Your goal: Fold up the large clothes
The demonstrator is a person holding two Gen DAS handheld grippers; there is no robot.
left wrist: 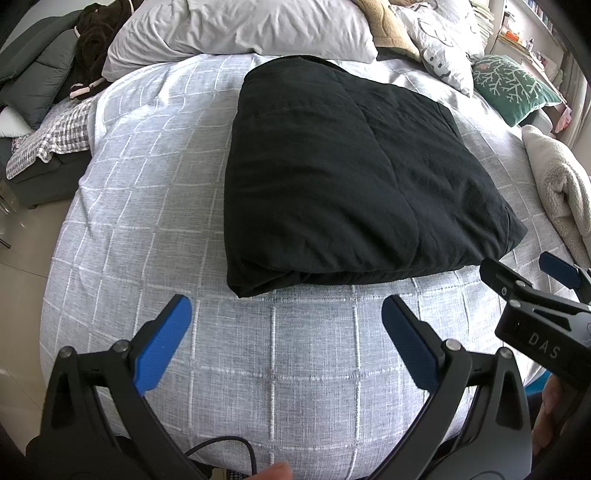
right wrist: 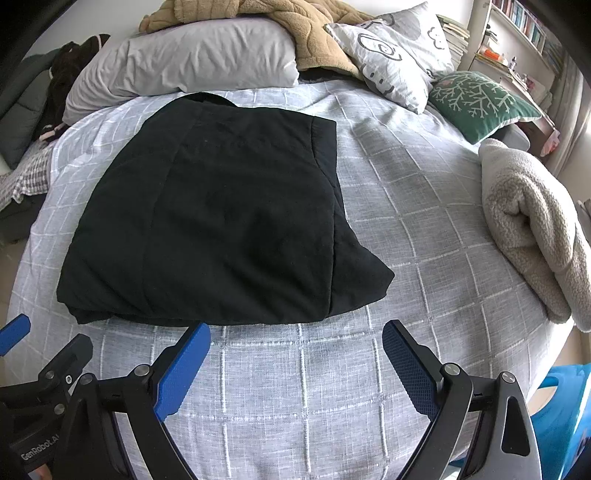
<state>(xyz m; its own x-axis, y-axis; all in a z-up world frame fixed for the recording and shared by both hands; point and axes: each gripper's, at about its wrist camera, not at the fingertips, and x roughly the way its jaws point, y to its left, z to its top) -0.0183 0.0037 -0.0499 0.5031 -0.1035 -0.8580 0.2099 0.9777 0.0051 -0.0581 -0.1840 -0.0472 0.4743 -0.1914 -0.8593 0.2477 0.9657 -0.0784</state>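
Note:
A large black garment (left wrist: pixel 354 177) lies folded into a thick rectangle on the grey checked bed cover (left wrist: pixel 147 206); it also shows in the right wrist view (right wrist: pixel 221 218). My left gripper (left wrist: pixel 286 314) is open and empty, just short of the garment's near edge. My right gripper (right wrist: pixel 295 339) is open and empty, also just in front of that edge. The right gripper shows at the right edge of the left wrist view (left wrist: pixel 524 275), and the left gripper shows at the lower left of the right wrist view (right wrist: pixel 44 339).
Grey pillows (right wrist: pixel 192 59), a tan blanket (right wrist: pixel 295 29), a printed pillow (right wrist: pixel 391 51) and a green cushion (right wrist: pixel 476 99) lie at the head. A folded beige fleece (right wrist: pixel 532 229) lies at the right edge. Dark clothes (left wrist: pixel 88 44) pile at the far left.

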